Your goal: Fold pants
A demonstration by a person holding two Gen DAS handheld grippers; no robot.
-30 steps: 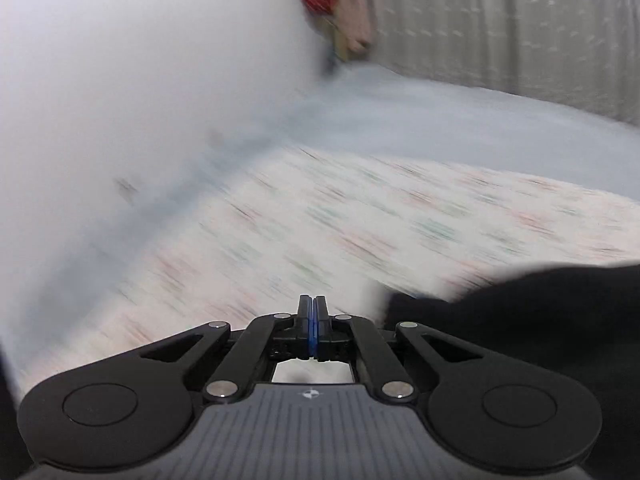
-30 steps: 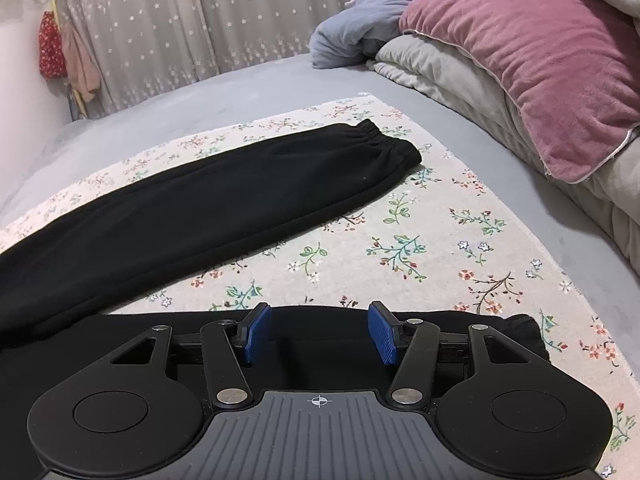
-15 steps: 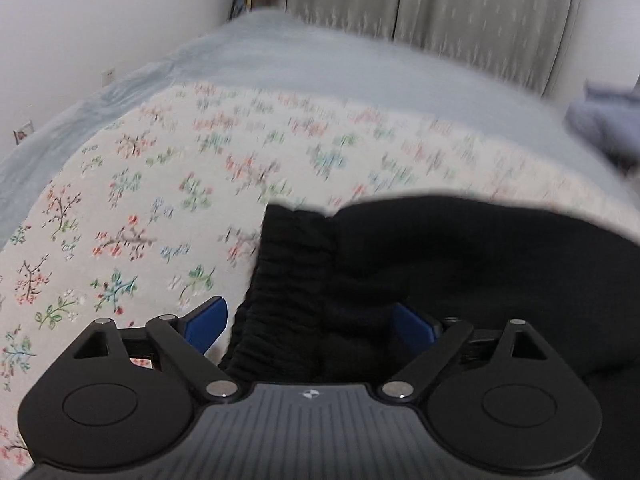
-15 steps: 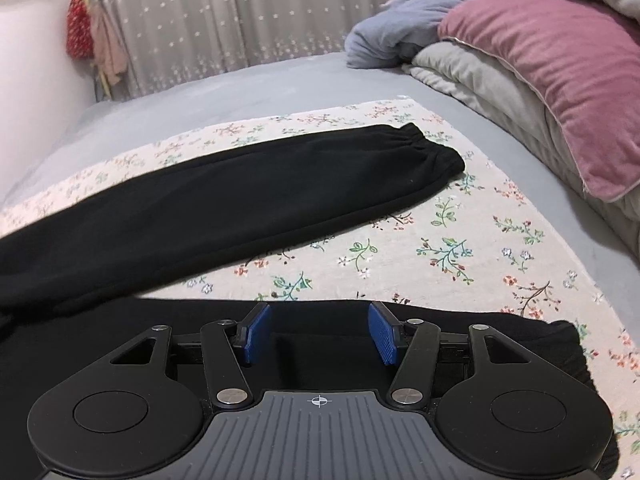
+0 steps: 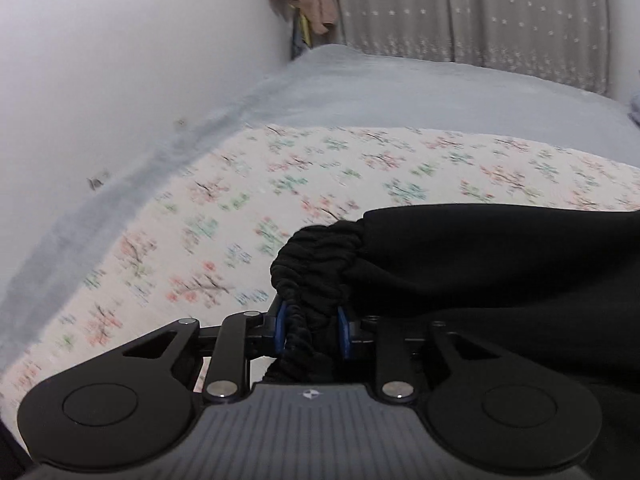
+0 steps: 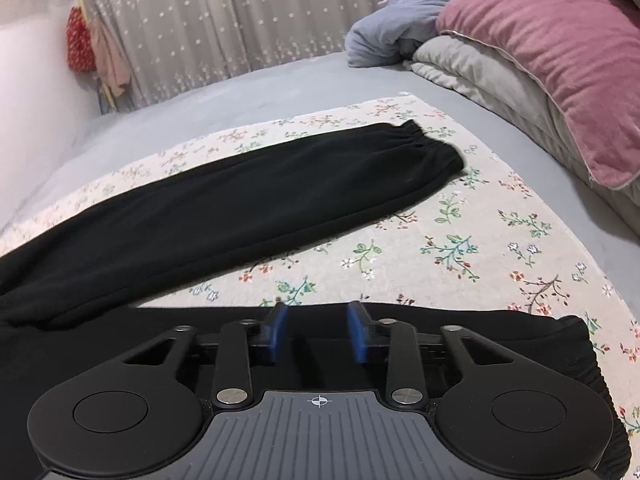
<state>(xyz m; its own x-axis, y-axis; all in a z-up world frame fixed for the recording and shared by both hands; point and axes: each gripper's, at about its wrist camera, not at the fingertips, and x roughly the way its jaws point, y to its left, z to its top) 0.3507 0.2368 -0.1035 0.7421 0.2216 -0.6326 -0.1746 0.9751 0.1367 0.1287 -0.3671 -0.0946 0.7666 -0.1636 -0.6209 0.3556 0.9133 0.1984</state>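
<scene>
My left gripper [image 5: 311, 332] just closed, fingers clamped on the gathered waistband of the black pants [image 6: 248, 200], pants on the floral sheet [image 6: 460, 248], my right gripper [image 6: 319, 334] closing, fingers apart over a leg.

Grey-sheeted bed [image 6: 280, 92]; on it, floral cloth [image 6: 460, 240]; black pants [image 6: 240, 200] flat atop; bedding pile [image 6: 500, 60] alongside

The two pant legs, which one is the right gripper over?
The near pant leg, lying directly beneath the right gripper, with its cuff by the mat's near edge. The far leg lies flat beyond, untouched, across the flowered mat.
</scene>
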